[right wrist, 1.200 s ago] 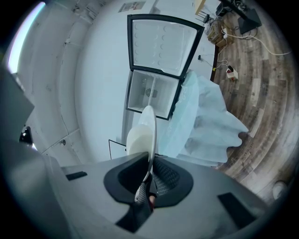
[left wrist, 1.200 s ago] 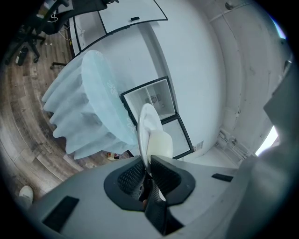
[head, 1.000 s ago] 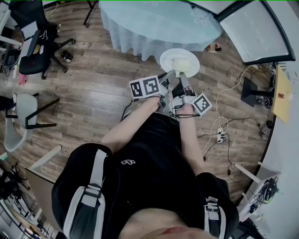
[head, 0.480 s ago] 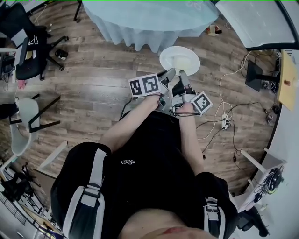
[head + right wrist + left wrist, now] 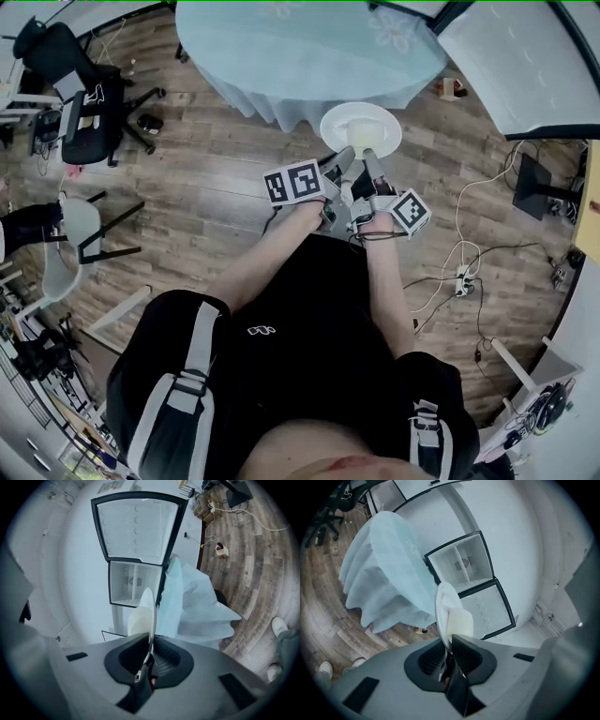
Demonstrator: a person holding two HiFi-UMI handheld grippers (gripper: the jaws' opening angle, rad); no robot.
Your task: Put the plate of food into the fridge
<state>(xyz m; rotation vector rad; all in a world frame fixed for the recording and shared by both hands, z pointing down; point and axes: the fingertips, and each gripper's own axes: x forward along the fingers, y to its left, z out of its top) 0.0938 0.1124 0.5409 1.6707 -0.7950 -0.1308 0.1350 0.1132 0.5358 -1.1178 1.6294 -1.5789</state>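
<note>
Evidently a two-handed carry: one plate between both tongs, the open fridge dead ahead.

Left gripper [image 5: 341,161] and right gripper [image 5: 371,163] each clamp the near rim of the round white plate [image 5: 361,127], which carries a pale block of food [image 5: 461,622]. The white fridge [image 5: 465,563] stands open beyond the plate's far edge, beside the round table draped in pale blue cloth [image 5: 300,47]. No brand or label is legible.

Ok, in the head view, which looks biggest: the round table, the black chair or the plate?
1. round table
2. black chair
3. plate
The plate is nearest the camera, so it looks bigger than it really is.
</note>
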